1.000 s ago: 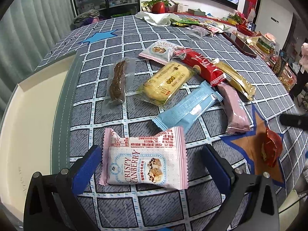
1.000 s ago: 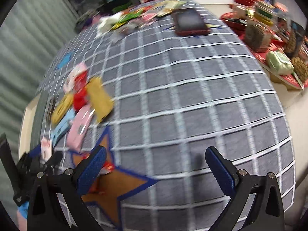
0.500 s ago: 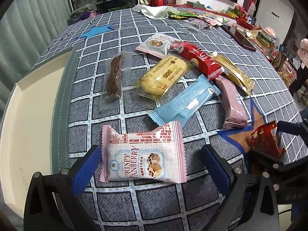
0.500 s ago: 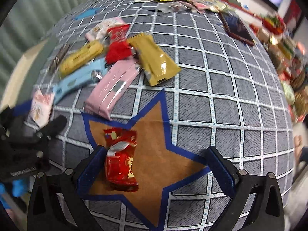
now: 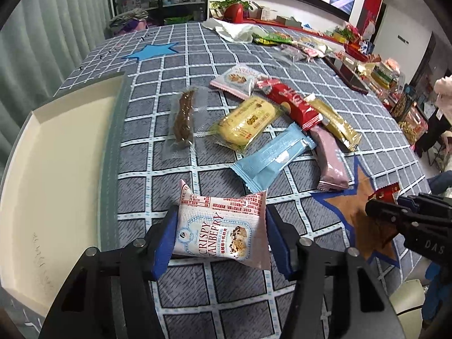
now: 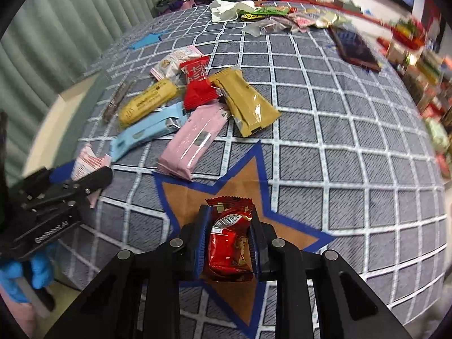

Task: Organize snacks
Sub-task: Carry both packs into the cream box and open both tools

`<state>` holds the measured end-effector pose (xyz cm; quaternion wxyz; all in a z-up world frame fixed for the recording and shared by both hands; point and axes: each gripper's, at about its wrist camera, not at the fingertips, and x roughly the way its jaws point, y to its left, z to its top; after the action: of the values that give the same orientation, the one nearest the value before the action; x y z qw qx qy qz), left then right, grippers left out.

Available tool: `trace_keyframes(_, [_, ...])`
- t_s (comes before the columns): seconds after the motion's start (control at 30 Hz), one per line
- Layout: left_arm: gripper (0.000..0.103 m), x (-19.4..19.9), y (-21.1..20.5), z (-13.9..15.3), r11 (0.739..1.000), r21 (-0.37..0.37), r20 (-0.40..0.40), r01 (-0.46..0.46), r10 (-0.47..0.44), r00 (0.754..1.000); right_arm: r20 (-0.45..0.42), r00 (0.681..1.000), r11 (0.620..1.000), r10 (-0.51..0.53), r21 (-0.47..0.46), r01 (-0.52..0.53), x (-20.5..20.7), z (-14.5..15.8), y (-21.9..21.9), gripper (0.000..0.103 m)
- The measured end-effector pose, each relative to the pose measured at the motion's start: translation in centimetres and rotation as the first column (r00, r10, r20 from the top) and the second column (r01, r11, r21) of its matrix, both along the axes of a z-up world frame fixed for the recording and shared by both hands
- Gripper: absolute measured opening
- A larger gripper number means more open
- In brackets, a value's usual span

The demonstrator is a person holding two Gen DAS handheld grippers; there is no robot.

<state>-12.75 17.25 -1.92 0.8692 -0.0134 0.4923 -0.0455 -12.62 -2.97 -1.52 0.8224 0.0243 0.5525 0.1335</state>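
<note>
Between the blue pads of the left gripper sits the cranberry crisp packet, clamped across its width at the near edge of the table. The right gripper is likewise closed on a small red snack pouch, over the brown star printed on the cloth. Both packs appear light, air-filled and crinkly; the film is probably slippery and the contents brittle, so grip mid-body with moderate force, not on the crimped seams. Beyond the left gripper, loose snacks lie clustered: a light blue bar, a pink bar, a yellow cake pack. A cream tray rests at left on the grey checked tablecloth. Cluttered shelves and a screen fill the far room.
</note>
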Motion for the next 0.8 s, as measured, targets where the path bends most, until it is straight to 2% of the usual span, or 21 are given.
trace_keyframes(0.2, [0.063,-0.9,0.3,2.4,1.000,-0.025,0.053,-0.005,0.007,0.999,-0.007,1.000,0.995,-0.030,0.090,0.031,0.2,0.7,-1.2,0.027])
trace_keyframes(0.37, [0.063,-1.5,1.1,4.7,0.999,-0.046,0.101,-0.019,0.024,0.995,0.006,0.999,0.992,-0.032,0.120,0.031,0.4,1.9,-0.9,0.027])
trace_keyframes(0.63, [0.063,-2.5,4.5,7.7,0.995,-0.050,0.180,-0.081,0.089,0.980,0.031,0.999,0.987,0.035,0.156,-0.040,1.2,3.8,3.2,0.027])
trace_keyframes(0.8, [0.063,-2.9,7.5,7.8,0.988,-0.046,0.193,-0.146,0.152,0.969,0.050,0.993,0.980,0.111,0.159,-0.118,1.7,4.7,7.2,0.027])
